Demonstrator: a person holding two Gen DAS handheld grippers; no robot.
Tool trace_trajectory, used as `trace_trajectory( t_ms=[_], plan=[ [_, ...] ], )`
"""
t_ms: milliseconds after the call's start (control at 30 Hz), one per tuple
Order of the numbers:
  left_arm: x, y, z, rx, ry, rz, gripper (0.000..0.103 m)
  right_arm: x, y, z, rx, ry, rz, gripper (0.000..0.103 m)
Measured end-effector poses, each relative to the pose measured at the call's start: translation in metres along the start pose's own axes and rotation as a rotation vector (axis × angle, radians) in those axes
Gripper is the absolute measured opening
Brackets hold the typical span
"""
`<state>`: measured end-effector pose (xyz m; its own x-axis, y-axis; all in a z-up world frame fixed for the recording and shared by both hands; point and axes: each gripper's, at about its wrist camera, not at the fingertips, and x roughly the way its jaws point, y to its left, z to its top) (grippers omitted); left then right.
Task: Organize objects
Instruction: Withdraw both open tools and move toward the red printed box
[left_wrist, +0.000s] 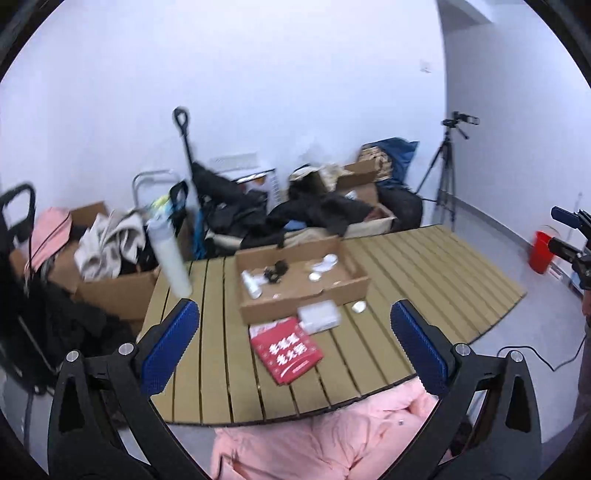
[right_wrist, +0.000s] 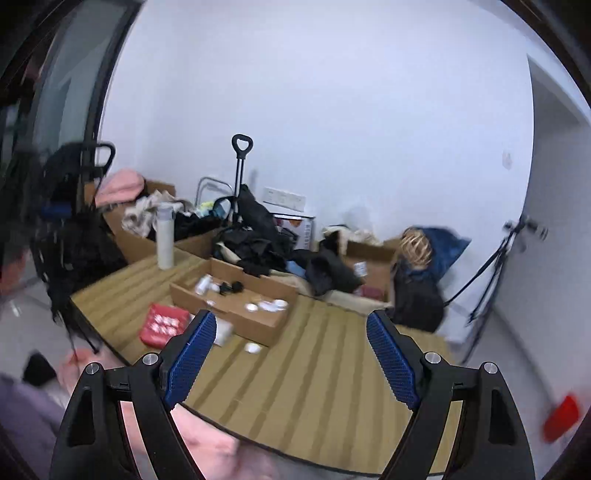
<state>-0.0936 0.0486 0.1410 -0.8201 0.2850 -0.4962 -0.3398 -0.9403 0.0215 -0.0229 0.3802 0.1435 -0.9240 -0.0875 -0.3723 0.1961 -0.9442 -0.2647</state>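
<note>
A slatted wooden table holds a shallow cardboard tray with a small white bottle, a black object and round white lids inside. In front of it lie a red packet, a clear plastic box and a loose white lid. A tall white bottle stands at the table's far left. My left gripper is open and empty above the near edge. My right gripper is open and empty above the table, right of the tray and red packet.
Cardboard boxes with clothes and dark jackets crowd the far side of the table. A trolley handle rises behind. A tripod stands at the right wall, a red bin on the floor. Pink fabric lies below the near edge.
</note>
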Motion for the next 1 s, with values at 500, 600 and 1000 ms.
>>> trace_trajectory(
  t_ms=[500,600,1000],
  plan=[
    [0.190,0.010,-0.018,-0.066,0.224,0.071,0.103,0.109,-0.056,0.000,0.248,0.137,-0.097,0.087],
    [0.237,0.027,-0.066,-0.131,0.303,0.068,0.103,0.176,-0.012,-0.034,0.199,0.240,-0.032,0.087],
    [0.328,0.081,-0.127,-0.135,0.435,-0.025,0.053,0.330,0.168,-0.135,0.511,0.558,0.503,0.083]
  ],
)
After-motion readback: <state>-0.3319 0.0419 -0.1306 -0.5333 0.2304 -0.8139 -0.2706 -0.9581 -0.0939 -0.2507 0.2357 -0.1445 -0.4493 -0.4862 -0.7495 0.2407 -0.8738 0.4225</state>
